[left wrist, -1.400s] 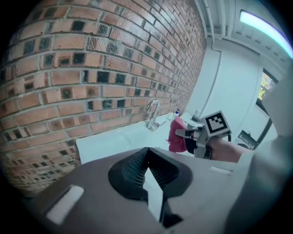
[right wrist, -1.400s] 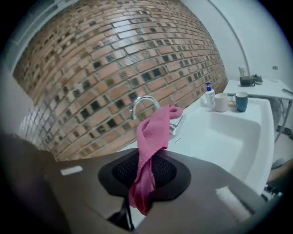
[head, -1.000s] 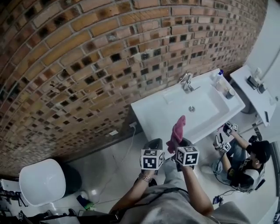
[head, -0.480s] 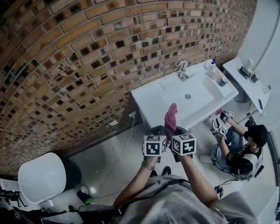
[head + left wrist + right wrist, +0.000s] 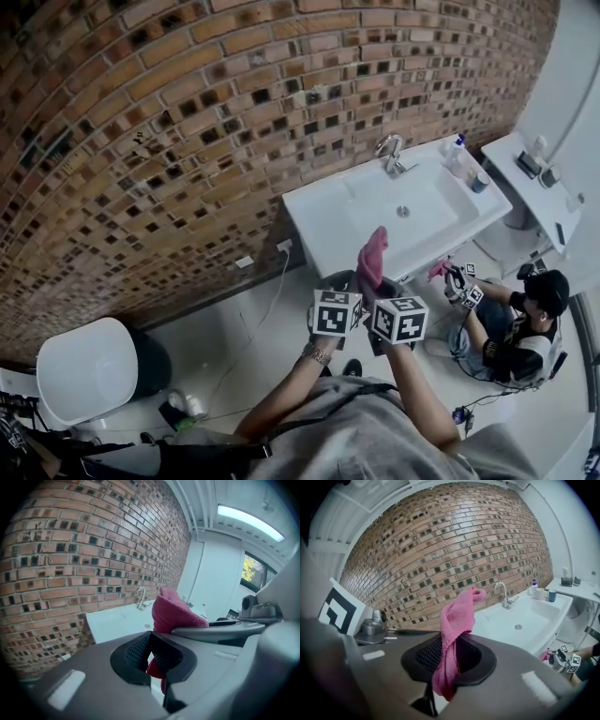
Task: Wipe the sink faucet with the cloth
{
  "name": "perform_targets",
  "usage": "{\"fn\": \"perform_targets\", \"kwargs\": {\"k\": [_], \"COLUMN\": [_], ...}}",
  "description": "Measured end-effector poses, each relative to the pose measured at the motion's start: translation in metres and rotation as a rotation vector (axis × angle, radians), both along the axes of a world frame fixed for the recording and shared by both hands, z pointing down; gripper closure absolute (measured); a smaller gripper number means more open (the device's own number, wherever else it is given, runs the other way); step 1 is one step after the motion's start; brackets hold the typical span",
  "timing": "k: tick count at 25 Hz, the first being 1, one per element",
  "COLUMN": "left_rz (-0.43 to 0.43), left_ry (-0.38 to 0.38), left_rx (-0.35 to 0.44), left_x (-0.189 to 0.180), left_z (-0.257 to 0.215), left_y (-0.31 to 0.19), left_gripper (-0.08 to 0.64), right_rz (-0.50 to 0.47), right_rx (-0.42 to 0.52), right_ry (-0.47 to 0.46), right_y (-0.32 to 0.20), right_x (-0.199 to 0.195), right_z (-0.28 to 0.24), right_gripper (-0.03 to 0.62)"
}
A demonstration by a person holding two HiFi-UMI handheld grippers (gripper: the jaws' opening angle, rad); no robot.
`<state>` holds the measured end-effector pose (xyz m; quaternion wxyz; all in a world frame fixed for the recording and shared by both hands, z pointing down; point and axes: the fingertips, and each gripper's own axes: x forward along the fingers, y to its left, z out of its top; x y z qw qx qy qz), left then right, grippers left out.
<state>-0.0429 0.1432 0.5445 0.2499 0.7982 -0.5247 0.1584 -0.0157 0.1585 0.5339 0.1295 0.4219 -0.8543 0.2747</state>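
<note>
The pink terry cloth (image 5: 457,620) is pinched between the jaws of the right gripper (image 5: 449,654). Its upper end stands above the jaws and folds over, and its lower end hangs below them. The cloth is held in the air in front of the front edge of the white rectangular ceramic sink (image 5: 309,225), well apart from the curved chrome faucet (image 5: 389,153). The faucet stands upright at the middle of the sink's rear edge, against the red-brown brick wall (image 5: 187,141). The left gripper (image 5: 149,646) sits just beside the right gripper, on its left. Its jaws are pressed together at the tips with nothing gripped, and the cloth shows behind them. A round metal drain (image 5: 403,211) lies in the centre of the basin. A clear bottle with a blue cap (image 5: 457,155) and a small blue-topped cup (image 5: 479,181) stand at the sink's right rear corner. A person in a black cap (image 5: 525,319) sits on the floor off the sink's right front corner. A white rounded fixture (image 5: 89,370) stands on the floor far to the left.
</note>
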Motion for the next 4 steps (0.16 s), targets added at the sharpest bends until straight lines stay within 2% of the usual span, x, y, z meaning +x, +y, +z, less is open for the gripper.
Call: {"fn": "perform_targets", "kwargs": {"k": [4], "left_rz": [-0.019], "left_ry": [0.011], "left_rx": [-0.005], "left_x": [0.001], "left_z": [0.002], "left_y": [0.002], "left_gripper": [0.552], "right_rz": [-0.036], "right_rx": [0.029], "right_ry": [-0.037], "right_y": [0.005], "right_x": [-0.001], "right_z": [-0.015], "right_gripper": [0.535]}}
